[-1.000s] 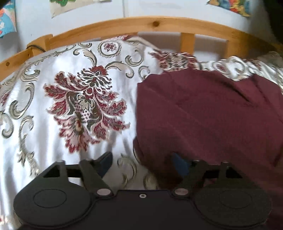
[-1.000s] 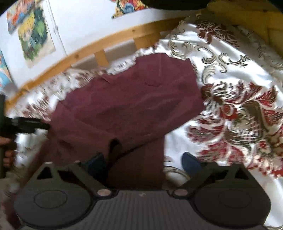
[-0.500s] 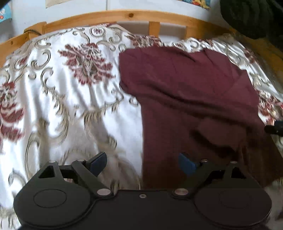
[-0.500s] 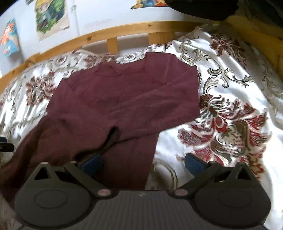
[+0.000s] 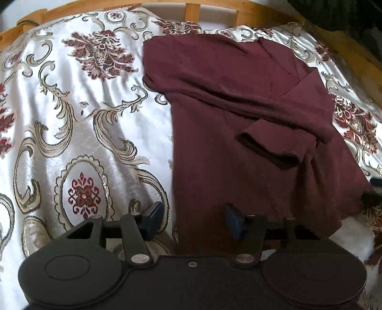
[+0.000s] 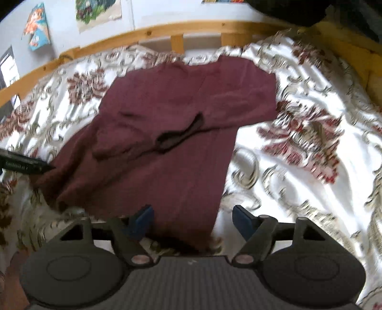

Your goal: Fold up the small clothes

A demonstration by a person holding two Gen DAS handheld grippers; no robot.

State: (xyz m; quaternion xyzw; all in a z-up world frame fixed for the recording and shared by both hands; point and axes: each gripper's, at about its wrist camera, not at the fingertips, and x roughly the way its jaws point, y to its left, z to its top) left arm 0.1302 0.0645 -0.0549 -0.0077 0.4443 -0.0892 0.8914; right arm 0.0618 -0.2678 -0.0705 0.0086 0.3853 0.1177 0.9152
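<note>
A maroon shirt (image 5: 226, 114) lies on the bed, its sides folded inward, one sleeve cuff (image 5: 269, 147) lying across the middle. It also shows in the right wrist view (image 6: 172, 143) with the cuff (image 6: 181, 136) on top. My left gripper (image 5: 193, 219) is open and empty over the shirt's near left hem. My right gripper (image 6: 192, 219) is open and empty over the near right hem. The left gripper's tip (image 6: 23, 164) shows at the left edge of the right wrist view; the right gripper's tip (image 5: 374, 188) shows at the right edge of the left wrist view.
The bed has a white satin cover (image 5: 78, 124) with red and gold floral print. A wooden bed rail (image 5: 191, 9) runs along the far side. Posters (image 6: 98, 12) hang on the wall behind. A dark object (image 6: 286, 9) hangs at top right.
Both grippers have pulled back toward the near hem, showing the whole shirt. The sleeve that lay near the right gripper now lies folded across the middle.
</note>
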